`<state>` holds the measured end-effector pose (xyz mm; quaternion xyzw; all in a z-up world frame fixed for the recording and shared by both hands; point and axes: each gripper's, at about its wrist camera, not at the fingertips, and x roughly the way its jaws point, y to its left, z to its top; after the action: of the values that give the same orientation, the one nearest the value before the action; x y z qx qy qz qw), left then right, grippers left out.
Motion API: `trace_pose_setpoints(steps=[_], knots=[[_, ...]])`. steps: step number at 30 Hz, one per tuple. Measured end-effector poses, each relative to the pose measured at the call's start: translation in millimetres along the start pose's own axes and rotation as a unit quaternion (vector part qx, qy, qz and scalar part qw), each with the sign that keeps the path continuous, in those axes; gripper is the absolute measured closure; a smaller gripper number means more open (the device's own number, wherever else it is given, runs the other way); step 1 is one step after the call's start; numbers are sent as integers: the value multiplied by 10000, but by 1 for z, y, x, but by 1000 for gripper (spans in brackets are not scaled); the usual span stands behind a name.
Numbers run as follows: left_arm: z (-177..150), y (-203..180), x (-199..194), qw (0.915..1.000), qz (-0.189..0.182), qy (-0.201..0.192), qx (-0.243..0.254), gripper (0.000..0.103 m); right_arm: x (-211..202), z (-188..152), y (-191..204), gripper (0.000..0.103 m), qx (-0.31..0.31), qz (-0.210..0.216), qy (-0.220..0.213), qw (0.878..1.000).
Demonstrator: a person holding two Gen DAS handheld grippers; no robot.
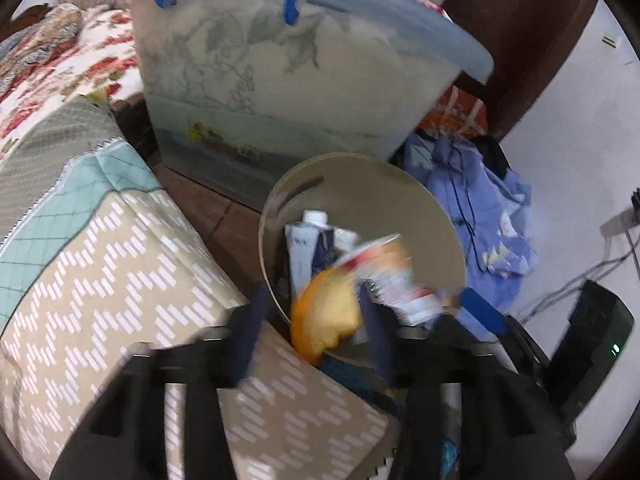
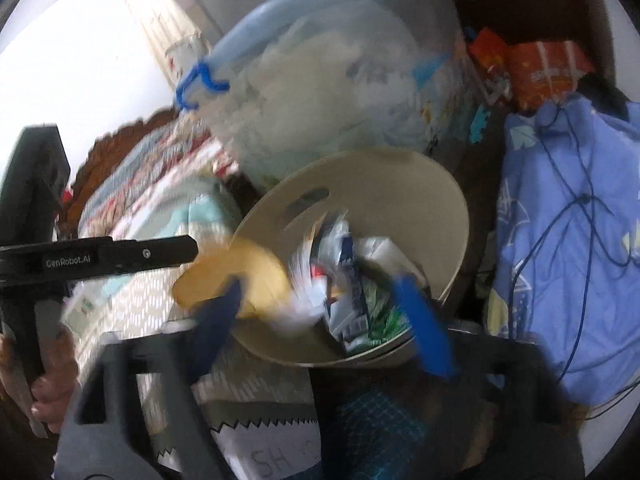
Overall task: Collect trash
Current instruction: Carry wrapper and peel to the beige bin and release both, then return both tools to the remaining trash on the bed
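White lettering reading "GenRobot.AI" stood on the black finger of the left gripper (image 2: 120, 258), seen side-on from the right wrist view. On a white sheet (image 2: 276, 454) at the bottom of that same view, large pale grey capitals "SH" could be made out, followed by a letter too cut off and blurred to tell. A white and dark blue carton (image 1: 306, 248) in the beige bin (image 1: 424, 216) carried a short dark word on its face, too blurred to read.
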<state>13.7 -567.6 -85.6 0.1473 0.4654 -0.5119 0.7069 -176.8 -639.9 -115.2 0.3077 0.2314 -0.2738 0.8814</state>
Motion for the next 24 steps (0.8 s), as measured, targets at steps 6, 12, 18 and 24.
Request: trace_pose_setpoints(steps=[6, 12, 18, 24], knots=[[-12, 12, -27, 9996, 125, -256, -7, 56, -19, -3, 7, 23, 223, 119, -177, 9995], [-48, 37, -76, 9956, 709, -610, -39, 55, -33, -16, 40, 23, 270, 461, -144, 9985], [-95, 68, -132, 9858, 1367, -974, -9, 54, -40, -40, 95, 23, 201, 884, 9, 9959], [-142, 108, -188, 9733, 1895, -1283, -167, 51, -38, -63, 157, 23, -69, 1192, 280, 9924]])
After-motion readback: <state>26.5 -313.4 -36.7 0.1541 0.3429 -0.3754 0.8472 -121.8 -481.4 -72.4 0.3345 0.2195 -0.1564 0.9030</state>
